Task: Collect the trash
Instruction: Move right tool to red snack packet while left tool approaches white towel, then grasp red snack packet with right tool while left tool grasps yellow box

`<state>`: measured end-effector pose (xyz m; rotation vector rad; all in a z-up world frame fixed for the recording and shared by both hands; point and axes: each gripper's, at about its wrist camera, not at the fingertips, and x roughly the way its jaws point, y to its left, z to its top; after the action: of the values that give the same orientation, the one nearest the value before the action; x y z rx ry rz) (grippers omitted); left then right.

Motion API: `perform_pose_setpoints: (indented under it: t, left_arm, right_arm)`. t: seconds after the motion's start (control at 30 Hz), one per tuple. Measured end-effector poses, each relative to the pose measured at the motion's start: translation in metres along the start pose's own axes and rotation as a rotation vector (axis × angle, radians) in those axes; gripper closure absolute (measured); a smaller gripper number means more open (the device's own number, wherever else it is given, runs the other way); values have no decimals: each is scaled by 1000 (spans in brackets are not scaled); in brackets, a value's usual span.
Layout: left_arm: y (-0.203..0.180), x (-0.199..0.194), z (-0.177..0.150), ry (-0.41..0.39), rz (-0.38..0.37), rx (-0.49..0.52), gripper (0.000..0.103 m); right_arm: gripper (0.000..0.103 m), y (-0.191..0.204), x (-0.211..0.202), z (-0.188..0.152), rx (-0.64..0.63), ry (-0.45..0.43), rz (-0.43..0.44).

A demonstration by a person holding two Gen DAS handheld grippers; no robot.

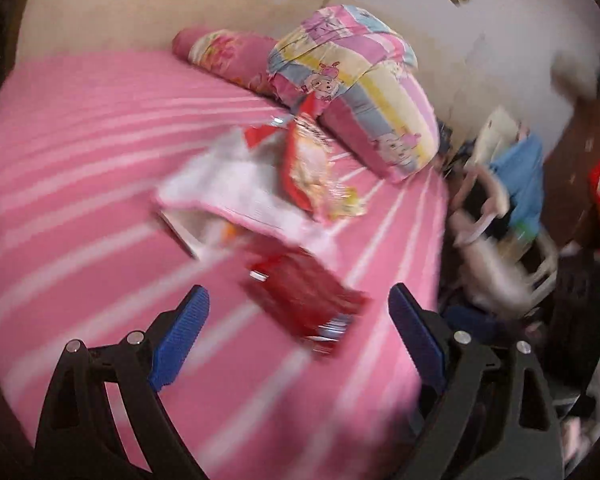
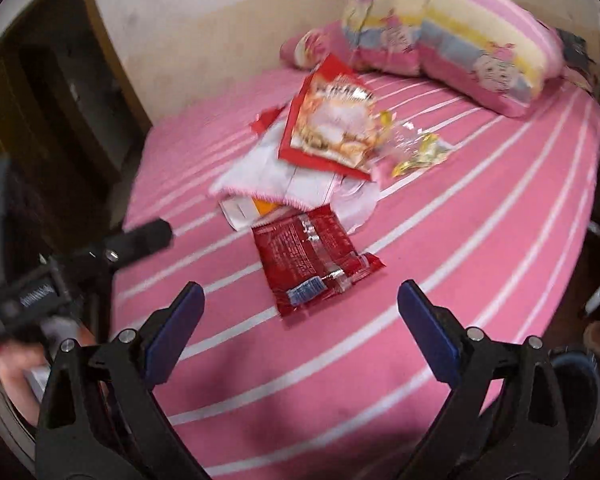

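Both hand-held grippers, left (image 1: pixel 298 312) and right (image 2: pixel 300 310), gape empty; pinch the flat dark-red foil wrapper (image 2: pixel 312 260) by its raised edge off the pink striped bed (image 2: pixel 480 240).

Bed (image 2: pixel 480 240): wrappers (image 2: pixel 312 256), pillows (image 2: pixel 480 52).

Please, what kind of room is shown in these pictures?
Most likely a bedroom at home: a bed with a pink striped sheet, a folded cartoon quilt and a bolster pillow by the wall. Snack wrappers lie on it.
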<state>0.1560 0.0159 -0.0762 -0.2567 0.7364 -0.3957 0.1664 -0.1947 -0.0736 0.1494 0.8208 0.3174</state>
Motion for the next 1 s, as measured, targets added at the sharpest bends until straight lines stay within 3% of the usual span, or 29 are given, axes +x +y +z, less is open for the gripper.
perform_pose_setpoints:
  t: [0.27, 0.47, 0.63, 0.73, 1.0]
  left_arm:
    - [40, 66, 34, 106, -9, 99, 16]
    - [46, 106, 46, 179, -13, 211, 28]
    - [51, 130, 46, 236, -10, 228, 33]
    - [54, 146, 45, 279, 2, 219, 43]
    - [52, 159, 47, 267, -17, 211, 43]
  right_arm:
    - [7, -6, 68, 2, -74, 60, -45]
    - [7, -4, 94, 2, -134, 91, -67]
    - [7, -9, 107, 1, -144, 111, -70]
    - [7, -13, 117, 4, -135, 124, -81]
    - [7, -5, 133, 5, -208, 118, -121]
